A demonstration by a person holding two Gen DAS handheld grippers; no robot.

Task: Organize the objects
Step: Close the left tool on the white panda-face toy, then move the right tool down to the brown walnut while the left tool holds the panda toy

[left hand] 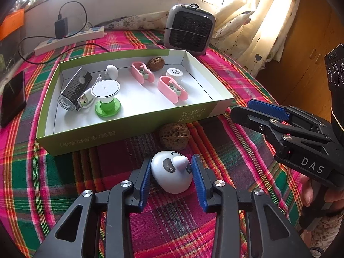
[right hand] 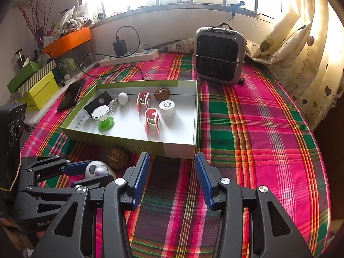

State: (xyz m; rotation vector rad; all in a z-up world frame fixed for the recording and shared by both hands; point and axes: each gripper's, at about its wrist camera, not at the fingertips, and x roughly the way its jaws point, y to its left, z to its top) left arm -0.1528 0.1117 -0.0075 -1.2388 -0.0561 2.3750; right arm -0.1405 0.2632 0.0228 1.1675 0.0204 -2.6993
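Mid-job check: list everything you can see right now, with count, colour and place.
box: 1, green outside, white inside, centre of cloth
walnut: 2, brown; one outside the box front wall, one inside at back
panda toy: 1, white, on cloth between left fingers
pink clips: 2, in box
white cap: 1, in box
green-based stand: 1, in box
black light: 1, in box
heater: 1, grey, behind box
phone: 1, black, left edge
left hand-held gripper: open around toy
right hand-held gripper: open, holds nothing
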